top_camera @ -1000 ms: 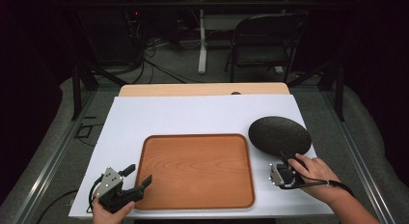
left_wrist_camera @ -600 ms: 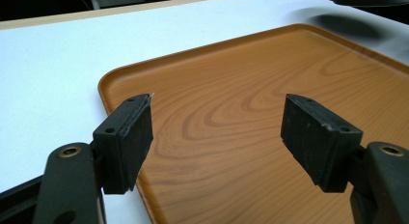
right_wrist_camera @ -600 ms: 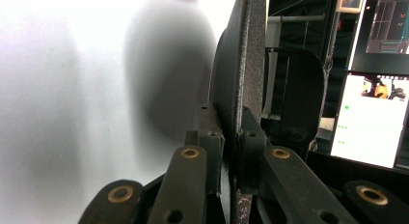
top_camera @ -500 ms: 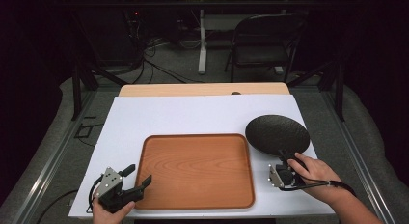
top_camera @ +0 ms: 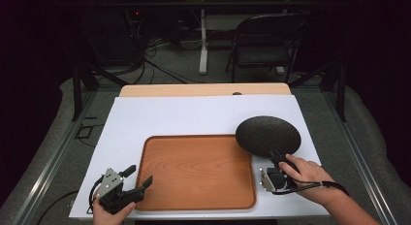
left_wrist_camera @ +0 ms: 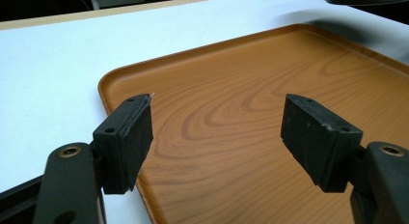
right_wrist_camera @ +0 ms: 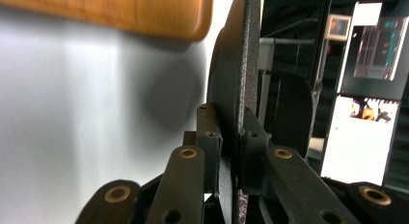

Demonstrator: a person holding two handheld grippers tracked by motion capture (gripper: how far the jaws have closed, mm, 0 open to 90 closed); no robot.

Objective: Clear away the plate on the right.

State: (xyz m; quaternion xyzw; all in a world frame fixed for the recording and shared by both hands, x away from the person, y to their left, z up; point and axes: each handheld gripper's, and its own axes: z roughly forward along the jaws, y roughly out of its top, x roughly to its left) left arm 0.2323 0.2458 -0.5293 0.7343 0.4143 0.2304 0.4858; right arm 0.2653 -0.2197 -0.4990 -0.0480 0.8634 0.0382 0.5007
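Handling: we judge the black disc [top_camera: 268, 135] thin, stiff and light; its grainy face should resist slipping, and the rim is the place to pinch.
Look: round, matte black, pebbled.
Right gripper [top_camera: 277, 163]: clenched on the disc's near rim, disc jutting forward past the jaws above the counter [top_camera: 194, 116].
Left gripper [left_wrist_camera: 219, 132]: released, jaws spread over the wooden tray [left_wrist_camera: 251, 103].

The white worktop [top_camera: 194, 118] is brightly lit from above, while the surrounding room is left dark. A soft shadow is cast on the worktop in the right gripper view, where near parts are blurred and bright screens are overexposed.
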